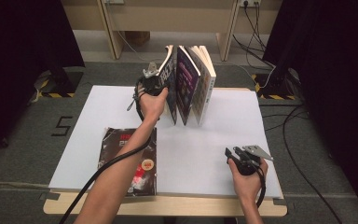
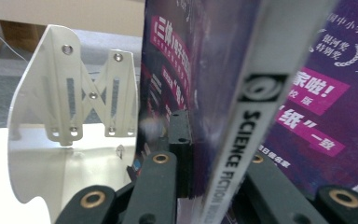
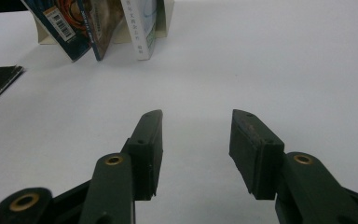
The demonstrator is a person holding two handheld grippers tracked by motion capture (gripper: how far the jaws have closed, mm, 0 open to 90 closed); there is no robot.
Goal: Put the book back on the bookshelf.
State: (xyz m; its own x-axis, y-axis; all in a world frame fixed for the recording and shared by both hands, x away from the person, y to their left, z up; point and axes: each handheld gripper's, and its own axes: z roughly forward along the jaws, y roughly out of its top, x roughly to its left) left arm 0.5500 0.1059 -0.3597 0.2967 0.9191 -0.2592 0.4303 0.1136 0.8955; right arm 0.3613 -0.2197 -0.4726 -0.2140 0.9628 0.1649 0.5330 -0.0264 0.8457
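Observation:
Three books stand fanned at the back of the white table (image 1: 214, 154). My left gripper (image 1: 161, 83) is shut on the leftmost one, a dark purple paperback (image 1: 171, 77), gripping it at the spine. In the left gripper view the black jaws (image 2: 216, 154) sit on either side of the grey spine of that paperback (image 2: 242, 140), printed SCIENCE FICTION. A second purple book (image 1: 188, 84) and a white-edged book (image 1: 206, 86) lean beside it. My right gripper (image 1: 230, 153) rests low at the front right, open and with nothing in it, its pads (image 3: 149, 140) apart over bare table.
A dark-covered book (image 1: 133, 158) lies flat at the front left of the table, by the left forearm. A white metal bookend (image 2: 70, 107) stands just left of the held book. Cables trail over the floor at the right.

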